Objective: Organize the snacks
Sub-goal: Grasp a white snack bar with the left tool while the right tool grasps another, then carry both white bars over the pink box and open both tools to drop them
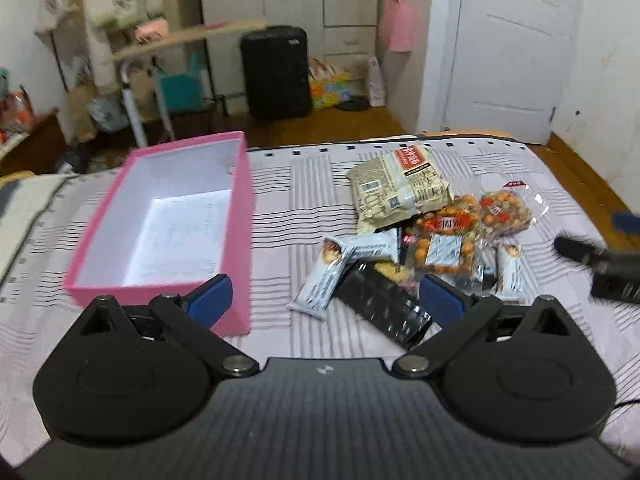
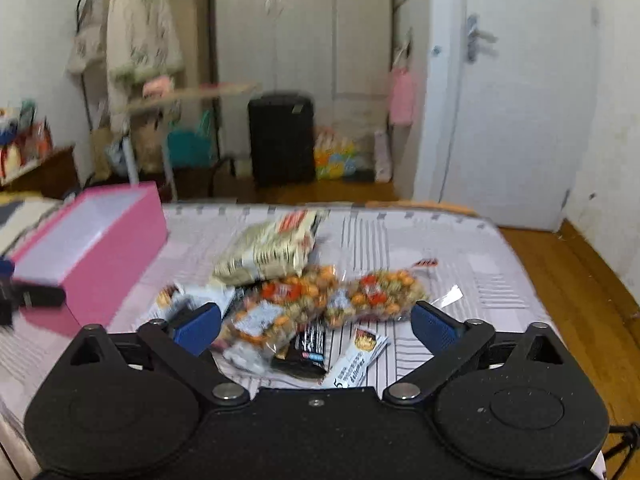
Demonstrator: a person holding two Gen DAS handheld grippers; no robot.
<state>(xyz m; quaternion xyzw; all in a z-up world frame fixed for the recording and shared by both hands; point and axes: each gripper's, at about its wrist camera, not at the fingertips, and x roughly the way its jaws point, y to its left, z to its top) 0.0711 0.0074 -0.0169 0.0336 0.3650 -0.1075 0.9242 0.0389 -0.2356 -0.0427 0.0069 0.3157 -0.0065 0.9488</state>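
An empty pink box with a white inside sits on the striped bed, left of a pile of snacks. The pile holds a beige packet, two clear bags of orange nuts, white bars and a black bar. My left gripper is open and empty, just short of the white and black bars. My right gripper is open and empty, above the near side of the pile, over the nut bags and a black bar. The pink box lies to its left.
The bed ends ahead; beyond it are wooden floor, a black suitcase, a clothes rack and a white door. My right gripper shows blurred at the right edge of the left wrist view.
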